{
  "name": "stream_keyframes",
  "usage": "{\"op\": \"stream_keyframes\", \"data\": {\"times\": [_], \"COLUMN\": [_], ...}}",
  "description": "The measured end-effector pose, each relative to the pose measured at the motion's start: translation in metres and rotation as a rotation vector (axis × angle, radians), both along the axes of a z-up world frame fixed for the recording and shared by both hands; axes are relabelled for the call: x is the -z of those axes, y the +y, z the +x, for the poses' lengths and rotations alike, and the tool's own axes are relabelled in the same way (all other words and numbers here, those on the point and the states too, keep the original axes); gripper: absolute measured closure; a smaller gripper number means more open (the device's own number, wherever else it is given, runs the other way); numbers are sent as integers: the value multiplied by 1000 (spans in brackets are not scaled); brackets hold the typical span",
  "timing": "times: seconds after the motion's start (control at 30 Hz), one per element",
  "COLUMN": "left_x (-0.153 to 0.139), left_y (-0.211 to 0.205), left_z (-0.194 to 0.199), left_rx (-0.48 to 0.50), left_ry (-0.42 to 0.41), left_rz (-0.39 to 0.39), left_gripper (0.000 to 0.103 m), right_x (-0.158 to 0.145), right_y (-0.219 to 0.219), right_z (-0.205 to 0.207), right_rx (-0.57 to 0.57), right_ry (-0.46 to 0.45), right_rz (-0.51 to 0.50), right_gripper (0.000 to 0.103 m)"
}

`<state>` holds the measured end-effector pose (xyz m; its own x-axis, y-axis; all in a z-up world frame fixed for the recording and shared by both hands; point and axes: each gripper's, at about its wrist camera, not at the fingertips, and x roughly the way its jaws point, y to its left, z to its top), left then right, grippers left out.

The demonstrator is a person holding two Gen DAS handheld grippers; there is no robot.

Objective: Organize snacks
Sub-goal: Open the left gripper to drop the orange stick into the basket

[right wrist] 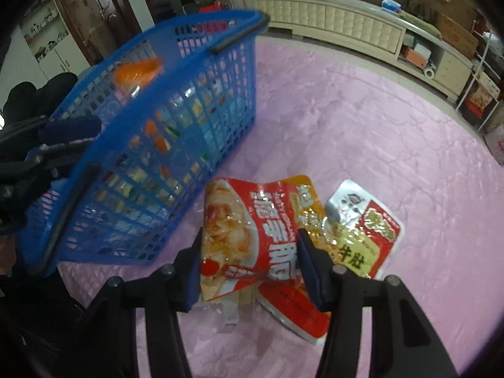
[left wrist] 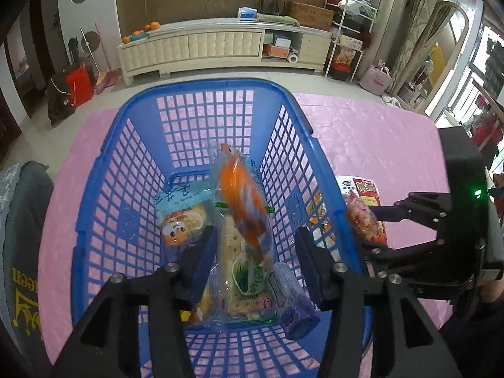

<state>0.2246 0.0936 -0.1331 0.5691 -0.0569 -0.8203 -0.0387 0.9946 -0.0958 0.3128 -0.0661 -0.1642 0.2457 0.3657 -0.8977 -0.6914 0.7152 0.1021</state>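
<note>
Pink quilted cloth (right wrist: 362, 132) covers the work surface, a soft bed for everything. On it stands the blue plastic lattice basket (left wrist: 104, 220), the collecting bin for the snacks, open top facing up so packets can be dropped straight in. Inside it lie the clear-wrapped cracker packet with green print (left wrist: 242, 271), a cartoon-face snack pack (left wrist: 179, 226), a small purple-labelled packet (left wrist: 296, 308), and on top a clear wrapper with an orange snack (left wrist: 242, 201), apparently in mid-drop, slightly blurred. The left gripper (left wrist: 255, 252) hangs over the basket mouth with jaws apart and nothing between the pads, which looks like a fresh release. The right gripper (right wrist: 249, 252) is clamped on the red glossy pouch with white lettering (right wrist: 245, 236), pads pressing both side edges, pouch tilted and partly lifted off the cloth just beside the basket's outer wall. Under and beside it, not yet sorted: a yellow-and-red foil pouch (right wrist: 349, 252) and a silver-topped red sachet (right wrist: 371, 220), overlapping each other. In the way: the basket's near wall and rim sit between the held pouch and the inside, so it probably has to clear the rim; the left gripper also occupies the opening. A cream cabinet (left wrist: 220, 44) stands well apart, behind.
</note>
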Motion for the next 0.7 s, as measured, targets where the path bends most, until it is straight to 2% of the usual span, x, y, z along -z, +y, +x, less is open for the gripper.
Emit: {"op": "stream_keyframes", "data": {"times": [0.33, 0.47, 0.7], "left_x": [-26, -35, -54], "left_y": [0, 5, 23], "left_z": [-33, -47, -68], "left_rx": [1, -4, -28], "left_ry": [-57, -78, -122], "left_rz": [13, 18, 8], "left_gripper": [51, 50, 41], "right_x": [-39, -53, -86], "right_y": [-5, -8, 2], "right_z": [-34, -41, -60], "right_rx": [27, 50, 57], "right_ry": [-72, -66, -131], "right_rz": [8, 50, 54], "right_gripper": [45, 45, 45]}}
